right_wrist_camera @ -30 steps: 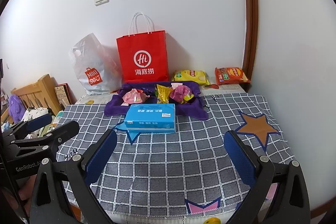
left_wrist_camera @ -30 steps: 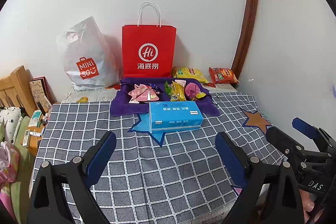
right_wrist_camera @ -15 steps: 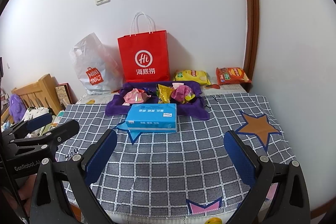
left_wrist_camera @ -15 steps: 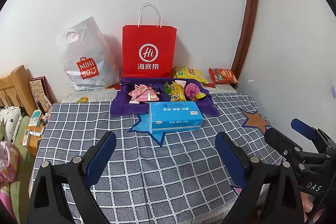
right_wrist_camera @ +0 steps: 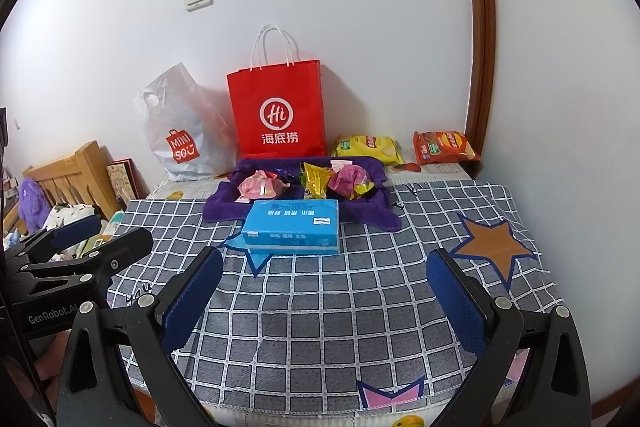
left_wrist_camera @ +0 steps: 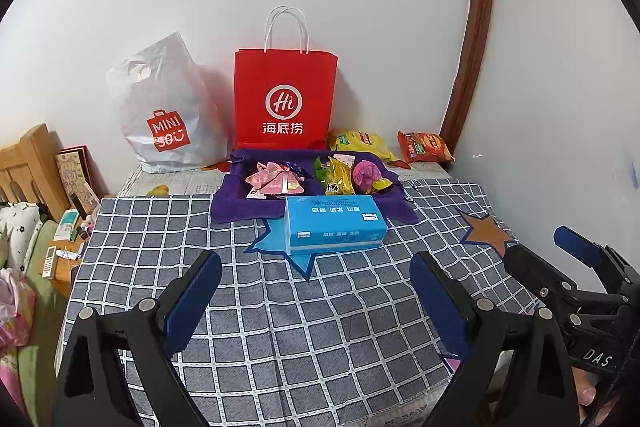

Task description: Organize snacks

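A: What've we got up close? We see our left gripper (left_wrist_camera: 316,287) and right gripper (right_wrist_camera: 324,287) both spread wide, gripping nothing, over the woven checked tablecloth (right_wrist_camera: 320,315).

B: Past them we have a boxy blue tissue pack (right_wrist_camera: 292,227), then the soft purple cloth tray (left_wrist_camera: 236,203) with the crinkly wrapped snacks (left_wrist_camera: 340,177). Two glossy chip bags (right_wrist_camera: 368,147) lie at the wall beside a stiff red paper bag (left_wrist_camera: 286,99).
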A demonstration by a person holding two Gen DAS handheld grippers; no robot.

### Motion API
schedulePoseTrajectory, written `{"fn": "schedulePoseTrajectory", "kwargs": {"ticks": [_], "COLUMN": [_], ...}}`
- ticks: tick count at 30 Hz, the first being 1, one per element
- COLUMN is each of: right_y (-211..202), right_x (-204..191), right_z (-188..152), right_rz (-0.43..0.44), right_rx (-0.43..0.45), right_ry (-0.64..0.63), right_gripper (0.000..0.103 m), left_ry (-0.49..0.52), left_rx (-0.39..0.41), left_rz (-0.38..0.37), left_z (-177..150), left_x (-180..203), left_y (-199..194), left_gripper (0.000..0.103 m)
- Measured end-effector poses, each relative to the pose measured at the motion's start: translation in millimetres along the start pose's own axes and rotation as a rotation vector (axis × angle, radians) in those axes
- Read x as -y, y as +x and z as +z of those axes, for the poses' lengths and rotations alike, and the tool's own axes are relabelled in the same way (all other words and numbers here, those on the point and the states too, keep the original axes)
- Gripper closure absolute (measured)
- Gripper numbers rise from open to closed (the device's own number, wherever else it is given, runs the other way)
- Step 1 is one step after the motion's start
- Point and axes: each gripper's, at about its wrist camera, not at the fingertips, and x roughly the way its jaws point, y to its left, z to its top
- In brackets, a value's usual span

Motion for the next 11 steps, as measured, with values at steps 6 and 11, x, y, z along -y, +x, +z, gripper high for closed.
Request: {"fn": "schedulePoseTrajectory", "kwargs": {"ticks": [6,11], "right_y": [-0.7,1.1], "right_x": [-0.2,1.6], "right_z": [0.1,1.2], "right_rz": [0.002,-0.002], "right_rx": [0.002,0.007], "right_ry": [-0.006,-0.016], "right_gripper": [0.002,0.002], "left_ry": [-0.001,-0.009], "left_rx": [-0.002,-0.01], "left_rz": [0.003,-0.011], "left_z": [0.6,1.7], "left_x": [0.1,-1.5], "left_y": [-0.4,2.9], "left_gripper": [0.008,0.008]}}
